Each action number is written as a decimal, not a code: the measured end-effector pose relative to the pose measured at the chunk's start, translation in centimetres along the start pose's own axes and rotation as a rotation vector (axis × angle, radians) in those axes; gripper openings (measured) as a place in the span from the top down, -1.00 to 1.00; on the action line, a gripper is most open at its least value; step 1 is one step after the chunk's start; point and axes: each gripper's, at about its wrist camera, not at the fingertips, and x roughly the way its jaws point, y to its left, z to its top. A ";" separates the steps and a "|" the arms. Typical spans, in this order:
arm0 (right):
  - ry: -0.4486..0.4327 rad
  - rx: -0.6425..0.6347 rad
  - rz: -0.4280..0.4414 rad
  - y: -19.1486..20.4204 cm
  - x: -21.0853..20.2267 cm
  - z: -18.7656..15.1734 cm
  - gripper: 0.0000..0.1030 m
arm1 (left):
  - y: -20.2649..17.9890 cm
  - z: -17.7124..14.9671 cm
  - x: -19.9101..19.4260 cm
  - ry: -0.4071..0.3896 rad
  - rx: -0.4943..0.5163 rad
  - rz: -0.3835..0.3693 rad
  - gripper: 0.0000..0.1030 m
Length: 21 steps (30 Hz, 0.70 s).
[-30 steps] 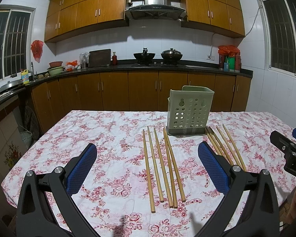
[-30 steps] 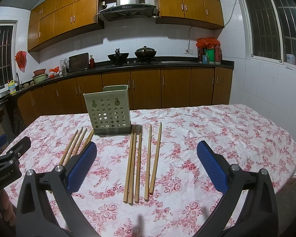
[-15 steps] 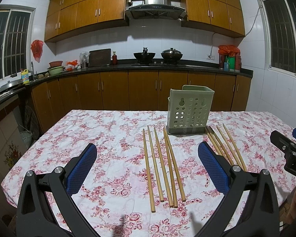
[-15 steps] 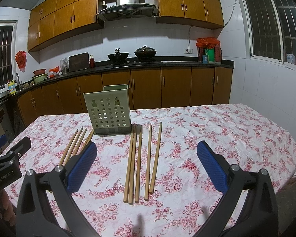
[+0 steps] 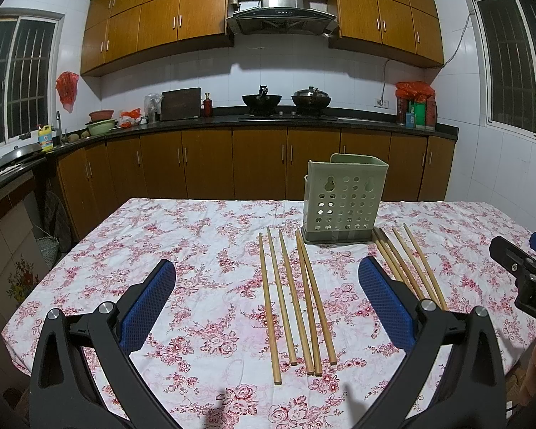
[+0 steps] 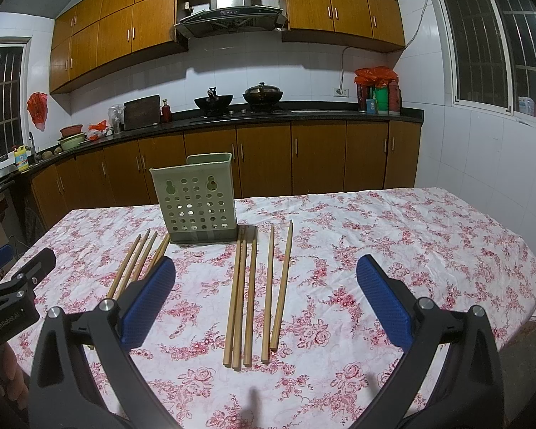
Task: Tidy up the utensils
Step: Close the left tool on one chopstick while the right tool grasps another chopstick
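Both grippers hover wide and empty above loose chopsticks on a table
Ahead of the left gripper point(image 5: 268, 307), five chopsticks point(image 5: 296, 296) lie close together; the right gripper point(image 6: 264, 304) faces its own five point(image 6: 257, 293); closing may pinch several or roll them from the holder point(image 5: 343, 200)

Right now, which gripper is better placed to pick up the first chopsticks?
Either could. The left gripper has five chopsticks between its open fingers; the right gripper likewise frames its own five. Both groups lie beside the holder.
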 end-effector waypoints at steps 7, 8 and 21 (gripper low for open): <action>0.016 0.006 -0.002 -0.1 0.6 0.0 -0.92 | 0.3 -0.5 0.8 0.021 -0.006 0.013 -0.97; 0.029 0.012 -0.002 -0.3 0.9 -0.1 -0.92 | 0.3 -0.7 1.2 0.030 -0.009 0.017 -0.97; 0.345 0.106 -0.028 -4.0 10.3 -1.6 -0.26 | 4.6 -2.0 8.6 0.318 -0.096 0.092 -0.60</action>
